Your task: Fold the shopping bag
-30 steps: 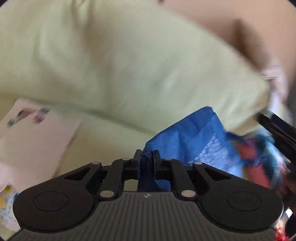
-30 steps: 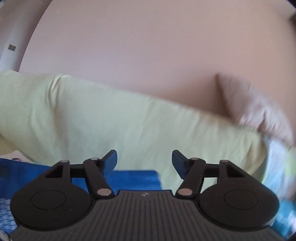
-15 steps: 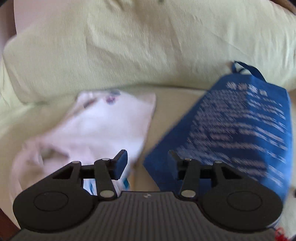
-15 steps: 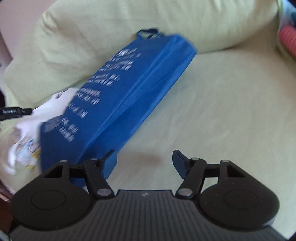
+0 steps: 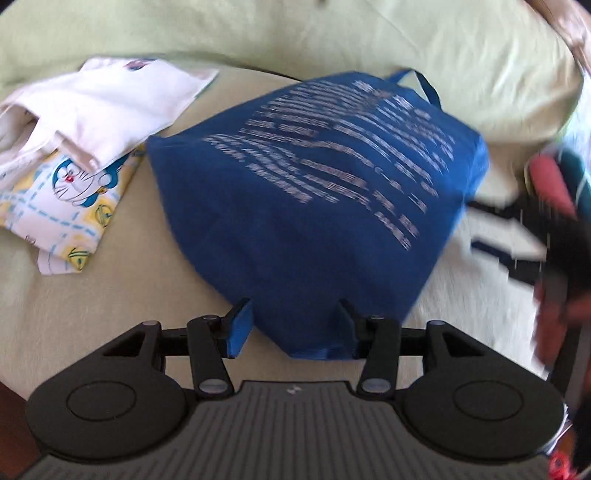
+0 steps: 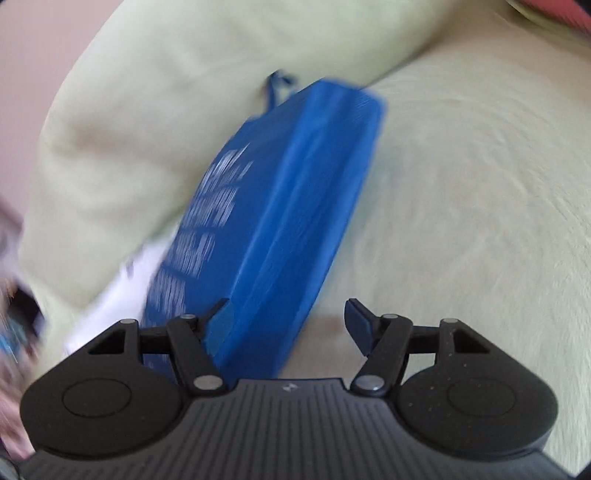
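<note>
On the pale green bed (image 5: 122,295) the blue bag (image 5: 314,192) lies flat, white lettering up, handle (image 5: 424,79) toward the pillow (image 5: 369,33). Its near corner sits between the left tongs (image 5: 291,328), which are opening, unpinched; its edge is beside the right tongs (image 6: 288,325), wide apart

- The blue shopping bag (image 5: 314,206) looked like matt non-woven cloth, finely textured, with pale print on its face.
- The sofa cover (image 6: 461,192) was soft, matt, pale-green fabric.
- The white bag (image 5: 103,107) seemed plain woven cloth.
- The cartoon-printed cloth (image 5: 70,206) looked smooth.
- The left gripper (image 5: 291,325) was matt black plastic, ribbed, with dull metal pins.
</note>
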`<state>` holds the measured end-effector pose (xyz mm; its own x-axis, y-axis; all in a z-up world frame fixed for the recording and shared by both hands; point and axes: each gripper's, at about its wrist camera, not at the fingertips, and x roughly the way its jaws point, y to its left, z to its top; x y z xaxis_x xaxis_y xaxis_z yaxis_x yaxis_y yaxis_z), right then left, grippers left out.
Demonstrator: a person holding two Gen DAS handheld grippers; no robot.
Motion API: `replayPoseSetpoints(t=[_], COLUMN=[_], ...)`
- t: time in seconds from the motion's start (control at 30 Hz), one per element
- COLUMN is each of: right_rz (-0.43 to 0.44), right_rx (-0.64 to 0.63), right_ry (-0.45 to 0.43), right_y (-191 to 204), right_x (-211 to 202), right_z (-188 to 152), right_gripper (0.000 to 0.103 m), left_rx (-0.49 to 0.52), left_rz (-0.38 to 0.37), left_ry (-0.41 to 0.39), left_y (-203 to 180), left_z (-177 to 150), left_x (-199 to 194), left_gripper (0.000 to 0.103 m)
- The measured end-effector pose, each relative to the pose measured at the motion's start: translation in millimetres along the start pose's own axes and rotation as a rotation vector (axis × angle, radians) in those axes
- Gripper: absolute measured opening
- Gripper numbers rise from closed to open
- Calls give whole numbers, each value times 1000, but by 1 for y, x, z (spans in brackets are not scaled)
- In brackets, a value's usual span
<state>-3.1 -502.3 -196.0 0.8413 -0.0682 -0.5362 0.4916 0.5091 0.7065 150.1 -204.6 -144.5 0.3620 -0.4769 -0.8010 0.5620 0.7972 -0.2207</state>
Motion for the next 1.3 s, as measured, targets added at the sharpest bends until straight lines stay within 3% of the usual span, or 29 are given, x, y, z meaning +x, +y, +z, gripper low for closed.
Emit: replayPoseSetpoints(t=[0.13, 0.23, 0.33, 0.43, 0.5, 0.57, 0.67, 0.77, 0.87, 0.93, 1.0, 1.13, 1.2, 1.3], right_rz=[1, -76, -87, -194, -287, -331, -303, -363, -377, -315, -278, -279, -273, -261], right_rx=[87, -10, -48, -51, 24, 82, 89, -45, -182, -266, -230, -51, -12, -1], right_ry=[-16, -3, -84, -188, -224, -204, -116, -168, -244, -242, -219, -183, -155, -119], right_y=[-5, 15, 15, 7, -10, -26, -40, -31, -15, -4, -4, -23, -28, -31], right_x=[30, 48, 13, -38, -81, -107, -124, -152, -160, -152, -142, -121, -108, -92], right_z=[28, 34, 25, 4, -22, -46, -60, -63, -54, -41, -28, -1, 3, 5], right_gripper=[66, 8, 5, 5, 5, 12, 24, 33, 33, 31, 31, 32, 32, 23], left_rx=[-22, -14, 24, 41, 58, 90, 95, 96, 109, 110, 100, 72, 77, 139], left_rz=[21, 52, 60, 42, 35, 37, 7, 20, 43, 49, 53, 32, 45, 81], left_ry=[14, 4, -9, 16, 26, 24, -2, -70, -94, -82, -43, -4, -5, -35], left_y=[7, 12, 11, 6, 0, -8, -11, -9, -9, -8, -4, 1, 3, -2], left_z=[3, 8, 11, 11, 10, 9, 24, 45, 62, 77, 87, 104, 120, 145], left_x=[5, 2, -2, 5, 10, 13, 6, -9, -5, 9, 30, 60, 77, 95], left_gripper=[56, 56, 56, 56, 56, 56, 56, 60, 63, 61, 54, 53, 35, 26])
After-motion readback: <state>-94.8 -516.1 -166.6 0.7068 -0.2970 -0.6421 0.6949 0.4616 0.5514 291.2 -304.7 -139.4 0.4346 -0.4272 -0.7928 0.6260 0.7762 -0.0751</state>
